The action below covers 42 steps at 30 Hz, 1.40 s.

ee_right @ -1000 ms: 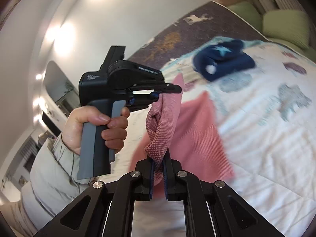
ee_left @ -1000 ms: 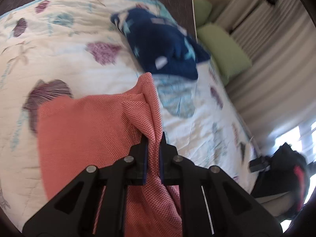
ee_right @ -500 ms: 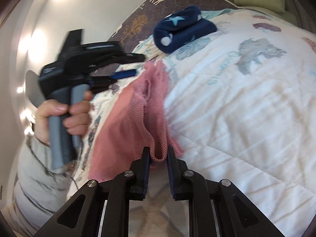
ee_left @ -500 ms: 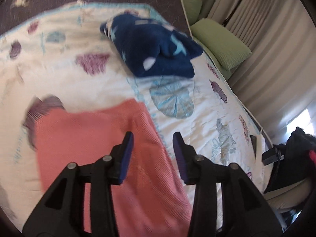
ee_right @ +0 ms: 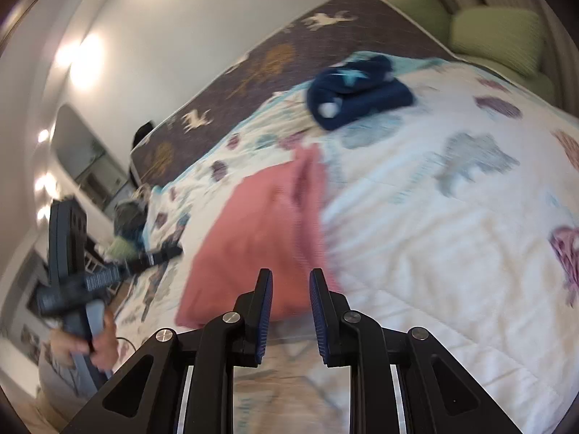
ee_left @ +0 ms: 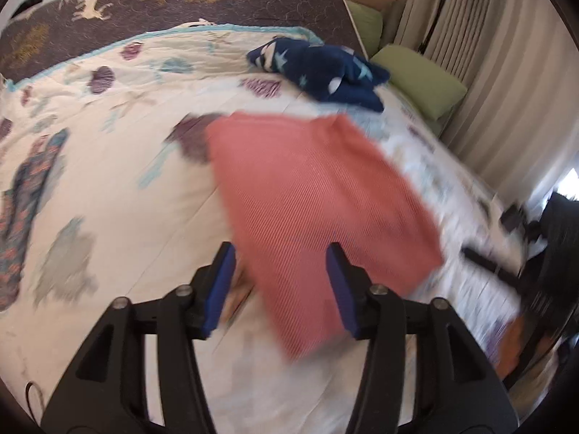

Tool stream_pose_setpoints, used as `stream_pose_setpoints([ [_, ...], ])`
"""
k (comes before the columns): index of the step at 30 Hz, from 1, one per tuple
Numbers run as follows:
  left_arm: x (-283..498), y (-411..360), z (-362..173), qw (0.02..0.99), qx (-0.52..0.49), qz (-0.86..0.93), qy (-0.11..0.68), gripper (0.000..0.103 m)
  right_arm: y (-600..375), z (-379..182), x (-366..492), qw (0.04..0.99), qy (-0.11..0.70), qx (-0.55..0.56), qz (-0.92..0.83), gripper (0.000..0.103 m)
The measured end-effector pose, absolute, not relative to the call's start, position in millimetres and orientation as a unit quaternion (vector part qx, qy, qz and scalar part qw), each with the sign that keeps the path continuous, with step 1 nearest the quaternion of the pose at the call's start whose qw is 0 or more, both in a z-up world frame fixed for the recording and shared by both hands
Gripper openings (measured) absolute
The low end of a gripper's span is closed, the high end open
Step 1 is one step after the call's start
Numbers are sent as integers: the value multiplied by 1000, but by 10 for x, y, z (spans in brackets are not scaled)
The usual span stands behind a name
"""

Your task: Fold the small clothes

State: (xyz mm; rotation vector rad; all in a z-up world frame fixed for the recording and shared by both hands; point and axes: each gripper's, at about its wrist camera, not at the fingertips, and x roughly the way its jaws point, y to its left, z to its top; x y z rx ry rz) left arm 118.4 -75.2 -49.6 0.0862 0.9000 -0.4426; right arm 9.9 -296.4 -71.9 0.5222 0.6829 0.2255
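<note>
A salmon-pink knit cloth (ee_left: 311,195) lies folded flat on the seashell quilt (ee_left: 108,166). In the right wrist view one side of the cloth (ee_right: 260,231) still stands up in a ridge. My left gripper (ee_left: 280,256) hovers over its near end with jaws opening wide and pads off the fabric. My right gripper (ee_right: 291,278) sits at the cloth's near edge with jaws opening. The fabric shows beyond the gap and is not pinched. A hand (ee_right: 97,340) holds the left gripper's handle at the far left.
A folded navy star-patterned garment (ee_left: 325,72) rests at the far side of the quilt. A dark patterned garment (ee_left: 25,209) lies at the left edge. Green pillows (ee_left: 423,83) and curtains stand beyond the bed's right side, and a black bag (ee_left: 557,224) sits lower right.
Both grippers have let go of the pink cloth, which has dropped flat onto the quilt. The left gripper has opened wide and swung back and away to the left.
</note>
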Motion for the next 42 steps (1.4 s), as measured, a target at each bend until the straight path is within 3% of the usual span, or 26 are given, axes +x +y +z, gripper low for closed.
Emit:
stream_pose_setpoints([
  [2, 1014, -698, -585, 872, 76, -208, 437, 58, -2835, -724, 179, 902, 345, 232, 120, 32],
  [9, 750, -775, -873, 857, 102, -223, 453, 63, -2712, -857, 273, 890, 371, 243, 106, 33],
  [17, 790, -940, -881, 907, 98, -141, 384, 63, -2702, -857, 239, 891, 375, 239, 94, 39],
  [30, 757, -625, -1068, 896, 73, -96, 426, 69, -2808, -969, 338, 888, 385, 243, 64, 40],
  [42, 808, -942, -1032, 914, 90, -88, 385, 66, -2682, -847, 348, 897, 366, 234, 82, 40],
])
